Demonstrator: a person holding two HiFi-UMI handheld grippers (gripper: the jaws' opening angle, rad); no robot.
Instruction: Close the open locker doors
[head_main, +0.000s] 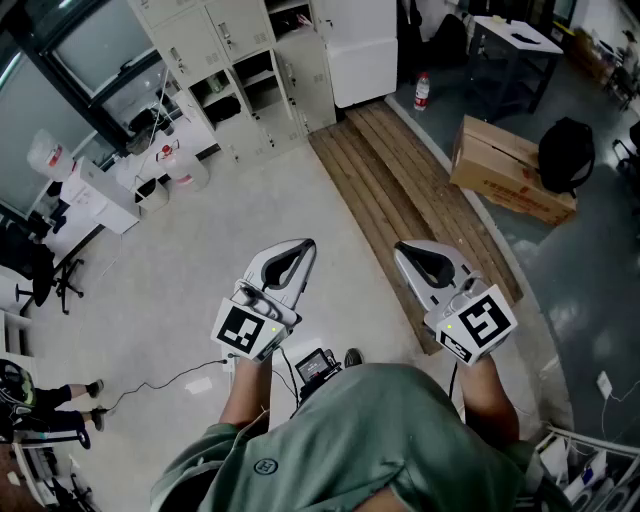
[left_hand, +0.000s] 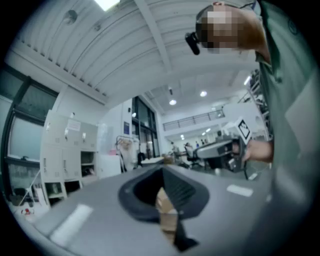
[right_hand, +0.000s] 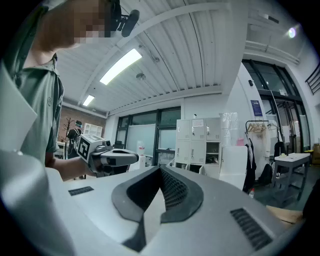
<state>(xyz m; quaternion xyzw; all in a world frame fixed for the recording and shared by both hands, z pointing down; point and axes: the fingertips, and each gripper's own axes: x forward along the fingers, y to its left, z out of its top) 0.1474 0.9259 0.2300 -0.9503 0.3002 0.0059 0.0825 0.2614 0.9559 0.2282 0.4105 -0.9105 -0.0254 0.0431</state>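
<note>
Upright lockers, open compartments facing outward

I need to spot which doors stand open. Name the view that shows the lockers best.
Head view: the lockers appear largest there, seen from above, several plainly open. The right gripper view shows them front-on but small; the left gripper view shows them small and blurred near its left edge.

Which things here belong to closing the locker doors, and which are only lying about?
For the job: lockers, some compartments open; left gripper; right gripper.
Lying about: cardboard box; black backpack; bottle; dark table; wooden planks.
</note>
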